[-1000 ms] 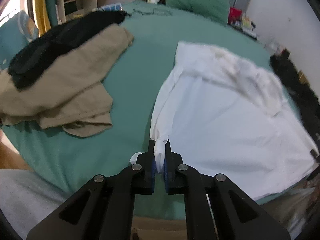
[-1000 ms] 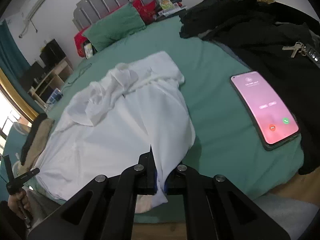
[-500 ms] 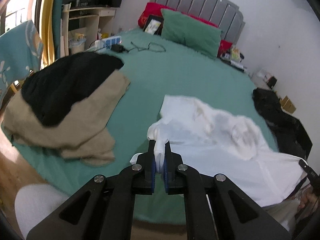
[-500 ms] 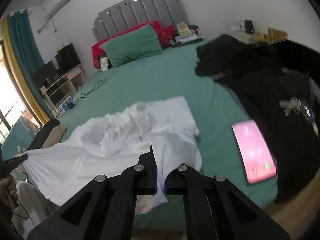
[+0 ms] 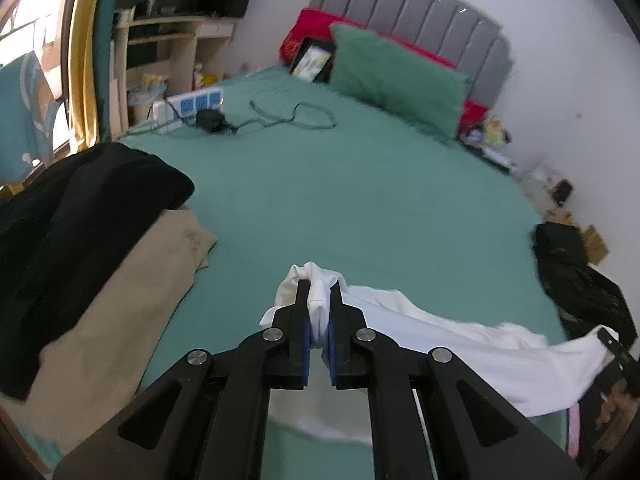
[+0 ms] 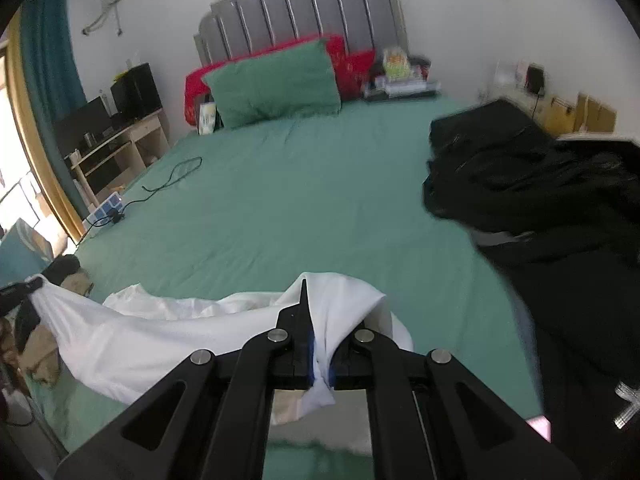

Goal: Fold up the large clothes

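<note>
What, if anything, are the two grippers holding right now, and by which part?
Both hold the white garment: the left gripper and the right gripper each pinch a bunched edge at opposite ends.

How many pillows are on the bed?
2 visible: a green pillow leaning at the headboard, and a red pillow behind it. More may hide behind them.

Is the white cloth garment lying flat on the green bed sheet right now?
No. The white cloth garment hangs stretched between the left gripper and right gripper, lifted above the green bed sheet.
</note>
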`<state>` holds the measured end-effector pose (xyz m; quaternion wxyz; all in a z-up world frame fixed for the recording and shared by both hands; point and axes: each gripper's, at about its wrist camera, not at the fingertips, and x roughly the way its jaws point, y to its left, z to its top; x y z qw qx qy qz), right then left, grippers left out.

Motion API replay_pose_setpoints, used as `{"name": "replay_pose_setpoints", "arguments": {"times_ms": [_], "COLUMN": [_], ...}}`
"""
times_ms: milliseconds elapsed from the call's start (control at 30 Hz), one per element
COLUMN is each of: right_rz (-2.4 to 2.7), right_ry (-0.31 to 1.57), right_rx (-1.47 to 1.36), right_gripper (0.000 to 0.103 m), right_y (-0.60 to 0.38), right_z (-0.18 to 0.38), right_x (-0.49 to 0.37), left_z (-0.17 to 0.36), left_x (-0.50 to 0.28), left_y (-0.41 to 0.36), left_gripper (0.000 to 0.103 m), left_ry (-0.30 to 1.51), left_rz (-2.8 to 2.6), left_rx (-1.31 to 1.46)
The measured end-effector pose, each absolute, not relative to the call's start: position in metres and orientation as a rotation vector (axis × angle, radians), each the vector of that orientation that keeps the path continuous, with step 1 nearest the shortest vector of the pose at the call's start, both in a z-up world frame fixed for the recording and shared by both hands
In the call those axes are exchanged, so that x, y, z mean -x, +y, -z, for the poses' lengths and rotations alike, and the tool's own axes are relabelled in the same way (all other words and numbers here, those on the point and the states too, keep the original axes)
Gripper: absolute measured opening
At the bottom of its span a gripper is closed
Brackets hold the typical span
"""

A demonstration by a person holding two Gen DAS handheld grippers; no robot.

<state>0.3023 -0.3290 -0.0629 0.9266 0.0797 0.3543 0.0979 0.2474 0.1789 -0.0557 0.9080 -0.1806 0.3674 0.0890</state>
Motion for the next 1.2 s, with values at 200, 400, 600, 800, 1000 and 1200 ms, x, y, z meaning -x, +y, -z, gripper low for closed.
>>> {"name": "replay_pose_setpoints", "arguments": {"times_ms": [200,400,600,800,1000,1200], "right_rz": [-0.168,-0.124,-0.041,-0.049,-0.111,-0.132], "right_ry": [0.860,0.844,0.707,0.818,0.987,0.949], "right_rx": [-0.221,-0.210,-0.278,-0.377,-0.273,-0.256], "right_gripper": [0.013,0.073,0.082,0.082,0.017,0.009], "right_y": [-0.340,-0.350,-0.378,-0.380,-0.344,-0.346], "right_z": [0.118,0.136,0.106,0.140,0.188,0.163], "right_x": [-0.376,-0.385,-0.332,-0.273,-0.263,-0.240], "left_z": [0.108,0.129,0.126,0.166,0.181,0.163], "left_x": [-0.321,-0.333,-0.280,-0.241,-0.235,-0.209], "left_y": [0.190,0.218,0.219,0.196,0.163,0.151], "left_gripper": [0.018,0.059,0.061,0.062,0.050,0.006], "left_ry": [0.874,0.882,0.871,0.997,1.049,1.022], "left_rz": [-0.229,-0.310,-0.318,-0.222,-0.156,-0.115], "left_rx": [0.385,0.435,0.436,0.399,0.249,0.215]}}
